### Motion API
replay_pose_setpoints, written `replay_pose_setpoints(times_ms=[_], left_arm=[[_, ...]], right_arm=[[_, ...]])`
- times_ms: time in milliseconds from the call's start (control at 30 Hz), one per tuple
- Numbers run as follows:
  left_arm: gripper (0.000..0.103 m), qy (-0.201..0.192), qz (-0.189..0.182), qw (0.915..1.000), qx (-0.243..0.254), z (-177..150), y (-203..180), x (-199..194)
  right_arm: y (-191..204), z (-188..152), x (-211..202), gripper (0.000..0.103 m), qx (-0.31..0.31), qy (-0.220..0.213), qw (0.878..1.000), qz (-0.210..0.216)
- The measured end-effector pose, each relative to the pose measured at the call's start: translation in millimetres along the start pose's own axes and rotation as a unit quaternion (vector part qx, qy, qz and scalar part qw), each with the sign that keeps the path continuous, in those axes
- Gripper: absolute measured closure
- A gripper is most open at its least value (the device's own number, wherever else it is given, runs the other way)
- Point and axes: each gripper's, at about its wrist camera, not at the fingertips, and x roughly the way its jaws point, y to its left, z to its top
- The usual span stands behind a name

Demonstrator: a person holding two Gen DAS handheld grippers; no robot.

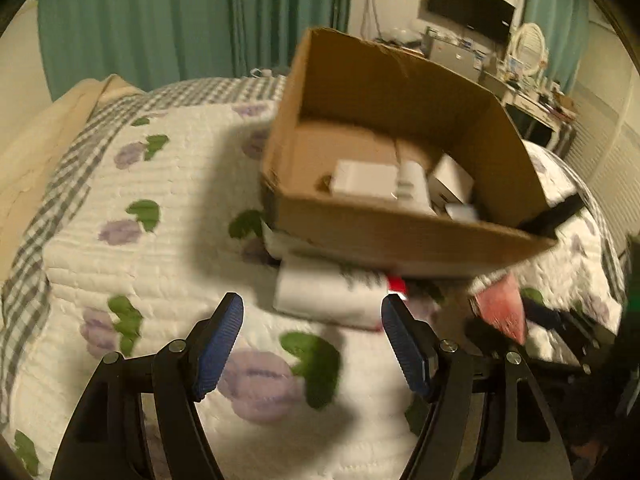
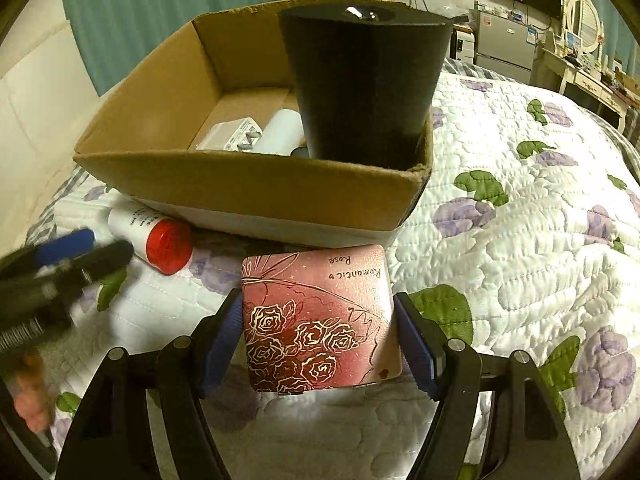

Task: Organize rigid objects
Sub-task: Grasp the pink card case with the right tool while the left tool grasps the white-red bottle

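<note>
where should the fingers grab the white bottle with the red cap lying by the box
Across the white body of the bottle, from above. It lies on its side on the quilt with the red cap pointing outward, so the round sides are open; the cardboard box crowds its far end.

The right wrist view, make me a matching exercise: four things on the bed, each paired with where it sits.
Things:
1. pink rose case
2. white bottle with red cap
3. black cone
4. white charger

Places:
A. lying on the box floor
B. between the right tool's fingers
C. on the quilt, left of the case
D. standing in the cardboard box's near right corner

Pairs: 1-B, 2-C, 3-D, 4-A
</note>
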Motion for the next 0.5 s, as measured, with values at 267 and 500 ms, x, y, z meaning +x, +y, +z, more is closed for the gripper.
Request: replay_pose_setpoints(times_ms=[267,500], left_arm=[[0.028,0.032,-0.073,0.9966,0.02,5,-3,24],[0.028,0.056,-0.152,0.9771,0.138,-21,-50,3]], right_arm=[[-3,-1,-3,0.03,0.003,0.002,1.0,0.002],[-19,-4,-26,0.03,0.02,-0.006,1.0,-0.01]])
